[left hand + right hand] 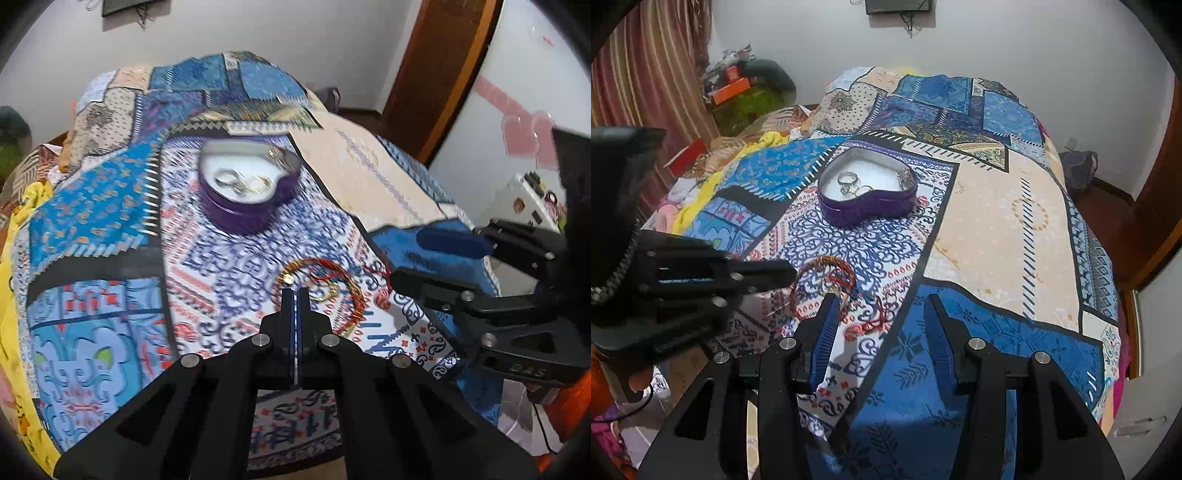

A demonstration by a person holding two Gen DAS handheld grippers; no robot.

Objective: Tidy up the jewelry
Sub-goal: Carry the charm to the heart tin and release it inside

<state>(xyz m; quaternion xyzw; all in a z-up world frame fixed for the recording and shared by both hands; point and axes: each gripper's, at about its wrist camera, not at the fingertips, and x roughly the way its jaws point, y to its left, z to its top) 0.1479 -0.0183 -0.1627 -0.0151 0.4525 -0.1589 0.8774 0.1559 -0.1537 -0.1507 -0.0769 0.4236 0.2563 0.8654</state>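
Heart-shaped purple tin (866,192) holds rings (849,182); left gripper (295,291) closed, seemingly empty; right gripper (882,302) wide open.

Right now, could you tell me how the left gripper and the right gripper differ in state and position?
The left gripper has its jaws pressed together, while the right gripper stands wide open. The left gripper's tips sit over the red and gold bangles; the right gripper hovers beside them, above a blue patch of the bedspread, holding nothing. Both point toward the purple heart-shaped tin.
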